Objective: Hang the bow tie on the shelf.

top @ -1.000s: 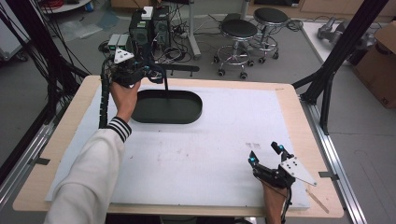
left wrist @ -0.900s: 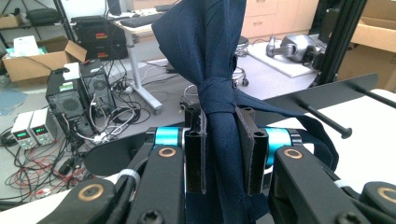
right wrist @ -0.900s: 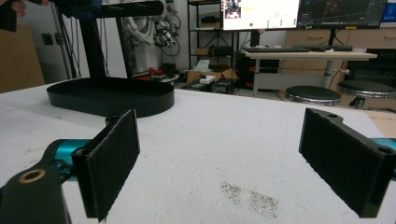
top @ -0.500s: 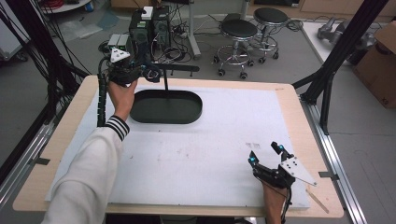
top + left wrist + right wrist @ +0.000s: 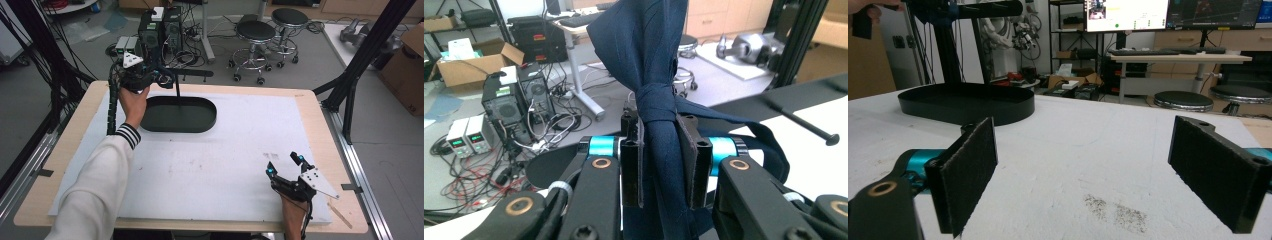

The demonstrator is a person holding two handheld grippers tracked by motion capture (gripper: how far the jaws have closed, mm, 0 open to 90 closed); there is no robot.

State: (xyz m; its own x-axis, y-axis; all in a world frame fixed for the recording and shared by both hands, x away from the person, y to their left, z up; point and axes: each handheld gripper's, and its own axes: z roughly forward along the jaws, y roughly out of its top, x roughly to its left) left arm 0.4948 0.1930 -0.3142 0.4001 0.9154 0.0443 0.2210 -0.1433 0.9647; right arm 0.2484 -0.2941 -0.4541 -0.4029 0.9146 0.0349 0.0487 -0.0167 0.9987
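My left gripper (image 5: 659, 150) is shut on a dark navy cloth (image 5: 649, 55) that is knotted just above the jaws and fans out upward. In the high view the left gripper (image 5: 150, 77) is held up at the far left of the table, beside the horizontal bar (image 5: 195, 74) of a black stand (image 5: 177, 92). The stand rises from a black oval tray (image 5: 179, 116). My right gripper (image 5: 285, 167) rests near the table's front right, open, with nothing between its pads (image 5: 973, 170). The same tray (image 5: 968, 105) lies far ahead of it on the left.
A white mat (image 5: 240, 150) covers most of the wooden table (image 5: 65, 165). A black rod with a knob end (image 5: 804, 122) runs past the left gripper. Black frame posts (image 5: 360, 65), stools (image 5: 255, 35) and electronics (image 5: 155, 30) stand behind the table.
The left gripper has shifted a little at the top of the stand, and the horizontal bar now shows to its right. The right gripper has not moved.
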